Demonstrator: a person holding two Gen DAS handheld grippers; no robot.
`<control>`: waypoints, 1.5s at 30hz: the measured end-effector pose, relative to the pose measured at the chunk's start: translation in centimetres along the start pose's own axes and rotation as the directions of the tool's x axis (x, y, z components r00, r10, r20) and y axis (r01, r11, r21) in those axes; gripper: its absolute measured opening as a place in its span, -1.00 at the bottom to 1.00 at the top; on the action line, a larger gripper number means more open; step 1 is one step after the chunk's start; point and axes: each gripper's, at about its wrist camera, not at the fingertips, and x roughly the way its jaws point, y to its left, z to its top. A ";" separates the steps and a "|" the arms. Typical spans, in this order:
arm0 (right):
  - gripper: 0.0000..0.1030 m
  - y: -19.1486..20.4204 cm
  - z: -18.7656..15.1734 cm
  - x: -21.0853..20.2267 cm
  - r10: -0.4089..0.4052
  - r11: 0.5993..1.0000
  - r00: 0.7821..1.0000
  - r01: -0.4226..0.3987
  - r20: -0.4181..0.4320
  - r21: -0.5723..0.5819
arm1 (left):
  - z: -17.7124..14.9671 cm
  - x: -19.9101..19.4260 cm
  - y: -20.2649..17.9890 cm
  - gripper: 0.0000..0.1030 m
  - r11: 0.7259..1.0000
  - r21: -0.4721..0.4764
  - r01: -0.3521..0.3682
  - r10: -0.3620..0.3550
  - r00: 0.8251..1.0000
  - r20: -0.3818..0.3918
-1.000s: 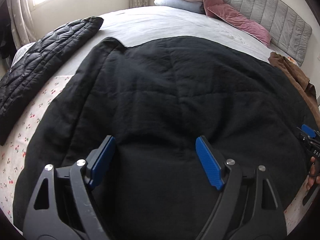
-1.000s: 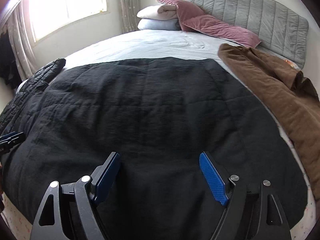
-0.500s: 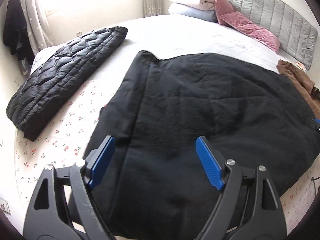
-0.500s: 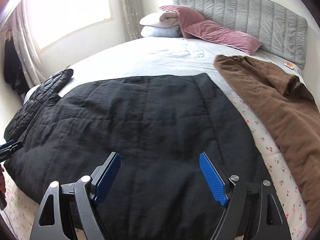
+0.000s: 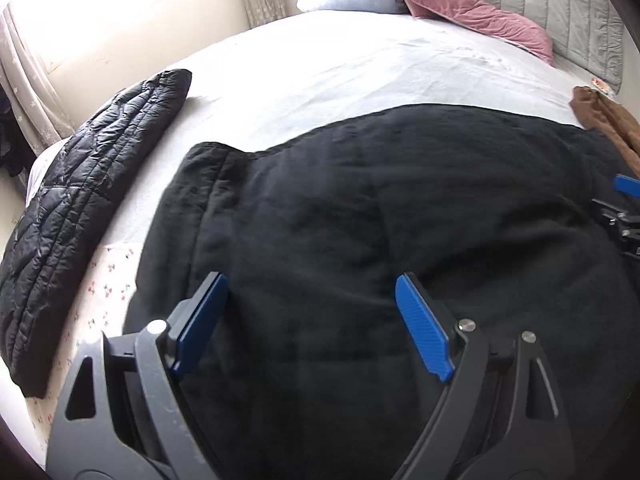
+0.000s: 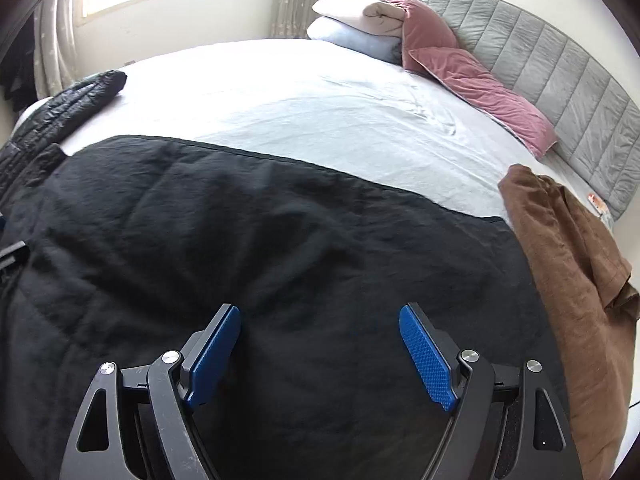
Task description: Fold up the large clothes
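Hovering over the black coat (image 5: 380,220) spread flat across the bed (image 5: 340,60), the left gripper (image 5: 312,320) and right gripper (image 6: 320,344) both gape, holding nothing, so a fold seems about to begin, calling for each to pinch an edge.

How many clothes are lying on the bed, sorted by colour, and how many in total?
Black: 2, the large black garment spread under both open grippers and the quilted black jacket beside it.
Brown: 1, the brown garment on the other side.
Total: 3.
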 end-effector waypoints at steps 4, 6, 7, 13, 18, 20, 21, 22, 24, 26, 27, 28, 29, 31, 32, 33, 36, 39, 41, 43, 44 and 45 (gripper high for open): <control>0.64 -6.7 -1.0 2.0 -0.101 0.993 0.995 0.102 -0.021 0.055 | 2.2 2.9 4.2 0.69 0.990 -0.070 -0.123 0.124 0.992 0.004; 0.64 -10.2 -1.5 2.2 -0.100 0.985 0.994 0.105 -0.043 0.134 | 2.3 4.5 6.7 0.69 0.974 -0.136 -0.179 0.177 0.984 -0.029; 0.65 -11.8 -1.8 2.0 -0.097 0.979 0.994 0.103 -0.044 0.176 | 2.2 5.1 8.0 0.69 0.965 -0.171 -0.199 0.194 0.980 -0.045; 0.66 -15.9 -3.3 -0.3 -0.126 0.955 0.990 0.136 -0.057 0.263 | -0.2 3.8 15.2 0.70 0.889 -0.315 -0.334 0.302 0.942 -0.146; 0.66 -15.0 -5.7 -5.0 -0.070 0.967 0.998 0.068 0.000 0.245 | -3.1 -2.1 15.9 0.70 0.920 -0.334 -0.205 0.190 0.979 -0.077; 0.66 -14.2 -6.8 -7.0 -0.055 0.968 0.998 0.050 0.011 0.244 | -4.3 -5.1 14.3 0.70 0.940 -0.307 -0.147 0.142 0.989 -0.037; 0.66 -13.6 -7.5 -8.1 -0.047 0.969 0.999 0.042 0.015 0.244 | -5.1 -6.7 13.2 0.70 0.952 -0.290 -0.103 0.103 0.995 -0.015; 0.66 -13.0 -8.1 -9.2 -0.039 0.970 0.999 0.034 0.016 0.239 | -6.0 -8.3 11.9 0.70 0.959 -0.274 -0.065 0.067 0.998 0.000; 0.66 -11.7 -9.2 -11.5 -0.023 0.970 0.999 0.014 0.033 0.242 | -7.7 -10.9 9.4 0.70 0.965 -0.261 -0.008 0.011 1.000 0.011; 0.66 -10.1 -10.4 -14.2 0.000 0.966 0.998 -0.016 0.062 0.258 | -9.8 -13.6 6.9 0.70 0.967 -0.253 0.022 -0.021 1.000 0.007; 0.66 -9.1 -11.2 -15.6 0.004 0.968 0.998 -0.021 0.068 0.251 | -10.6 -14.7 5.6 0.71 0.967 -0.252 0.027 -0.026 1.000 0.007; 0.67 -8.1 -12.1 -17.1 0.007 0.970 0.997 -0.024 0.072 0.243 | -11.5 -15.8 4.3 0.73 0.971 -0.238 0.032 -0.032 0.999 0.001; 0.75 -7.0 -13.1 -18.4 0.012 0.968 0.997 -0.030 0.074 0.248 | -12.4 -16.9 2.9 0.82 0.976 -0.215 0.038 -0.041 0.999 -0.013; 0.83 -5.1 -15.2 -20.3 0.029 0.963 0.999 -0.040 0.046 0.267 | -14.2 -19.2 0.6 0.93 0.978 -0.204 0.041 -0.047 0.999 -0.024; 0.83 -4.0 -16.2 -21.1 0.047 0.963 0.999 -0.052 0.026 0.264 | -15.0 -20.2 -0.5 0.97 0.978 -0.206 0.032 -0.040 0.999 -0.033; 0.83 -3.0 -17.1 -21.7 0.063 0.964 0.998 -0.063 0.008 0.260 | -15.7 -21.1 -1.6 0.97 0.982 -0.188 0.030 -0.040 0.998 -0.051; 0.83 -0.4 -19.2 -23.2 0.087 0.967 0.996 -0.080 -0.017 0.241 | -17.6 -23.4 -4.3 0.98 0.989 -0.146 0.030 -0.043 0.995 -0.087; 0.83 1.5 -20.5 -24.3 0.109 0.968 0.994 -0.101 -0.021 0.228 | -19.3 -25.1 -5.8 0.98 0.988 -0.151 0.035 -0.049 0.995 -0.089; 0.83 2.4 -21.4 -24.9 0.134 0.968 0.991 -0.128 -0.017 0.215 | -20.0 -25.7 -6.6 0.98 0.989 -0.144 0.036 -0.049 0.995 -0.089; 0.83 3.0 -21.9 -25.1 0.127 0.974 0.992 -0.119 -0.024 0.195 | -20.5 -25.9 -7.3 0.98 0.991 -0.133 0.013 -0.026 0.995 -0.094; 0.83 3.1 -21.9 -25.1 0.123 0.976 0.992 -0.115 -0.029 0.183 | -20.7 -25.9 -7.6 0.98 0.991 -0.133 0.002 -0.015 0.995 -0.096; 0.83 3.1 -21.9 -25.3 0.122 0.977 0.992 -0.116 -0.021 0.181 | -21.0 -25.8 -7.8 0.98 0.991 -0.132 0.000 -0.013 0.995 -0.097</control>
